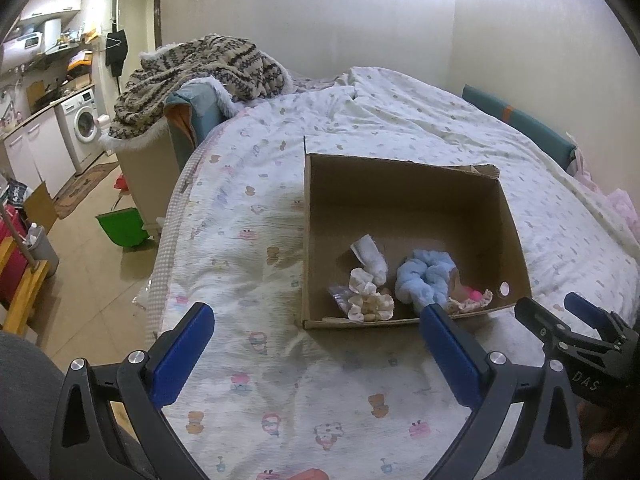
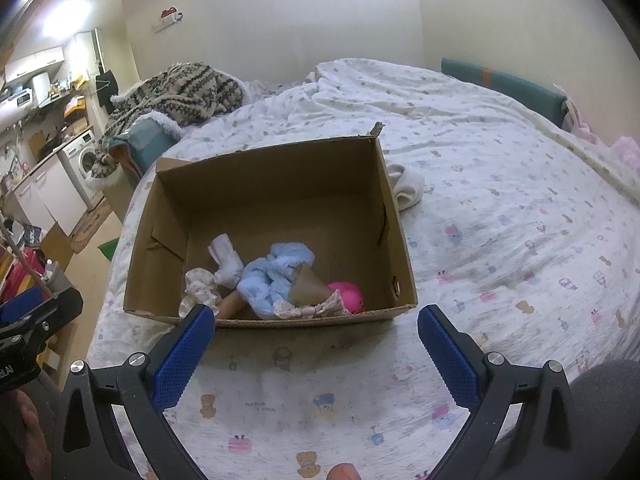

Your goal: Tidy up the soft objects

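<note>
Several soft things lie gathered in one box on the bed, and both grippers hang empty before it.

Largest first: the bed (image 2: 500, 208) serves as the work surface; the cardboard box (image 2: 276, 184) sits open-topped to collect items; a white cloth (image 2: 408, 188) lies outside, touching its wall, likely next. Inside are blue fluffy fabric (image 2: 276, 276), white sock (image 2: 224, 256), pink ball (image 2: 348, 294). Left gripper (image 1: 316, 352) and right gripper (image 2: 316, 352) are spread wide, grasping nothing.
</note>
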